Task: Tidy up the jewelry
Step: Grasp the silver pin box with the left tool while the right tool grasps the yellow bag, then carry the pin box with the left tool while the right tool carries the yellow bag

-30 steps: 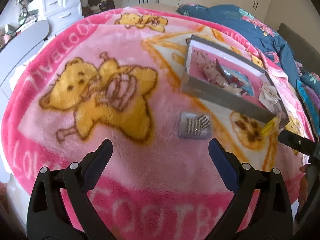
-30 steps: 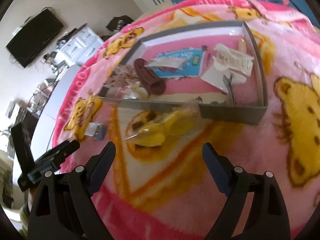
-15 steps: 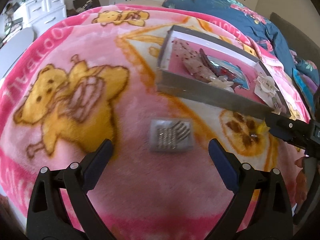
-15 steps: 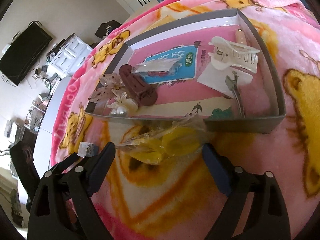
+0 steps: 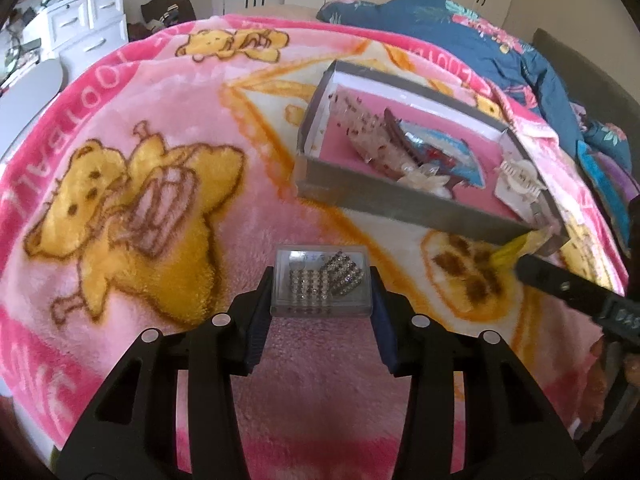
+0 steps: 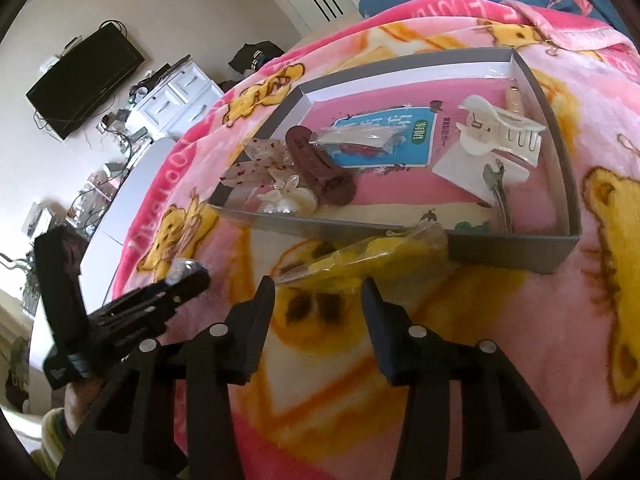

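Note:
A clear box of rhinestone earrings [image 5: 320, 280] lies on the pink bear blanket [image 5: 160, 160]. My left gripper [image 5: 322, 284] is closing, and both pads touch the box's sides. In the right wrist view the same gripper [image 6: 140, 312] shows at the left. A yellow packet in a clear bag [image 6: 360, 260] lies against the grey tray [image 6: 512, 256]. My right gripper [image 6: 318, 292] is closing, with the bag's near edge between its tips and no pad visibly pressing it. The tray [image 5: 400, 200] holds a white claw clip [image 6: 500, 132], a brown clip [image 6: 320, 168] and a pearl flower [image 6: 288, 196].
A blue floral duvet [image 5: 460, 28] is heaped behind the tray. White drawers [image 5: 88, 20] stand beyond the bed at the left, and a wall TV [image 6: 84, 76] hangs above them. The right gripper's finger [image 5: 568, 288] crosses the left view's right side.
Both pairs of jaws have narrowed a lot. The left gripper has come up to the earring box, which now sits between its pads. The right gripper's tips have closed in at the yellow packet.

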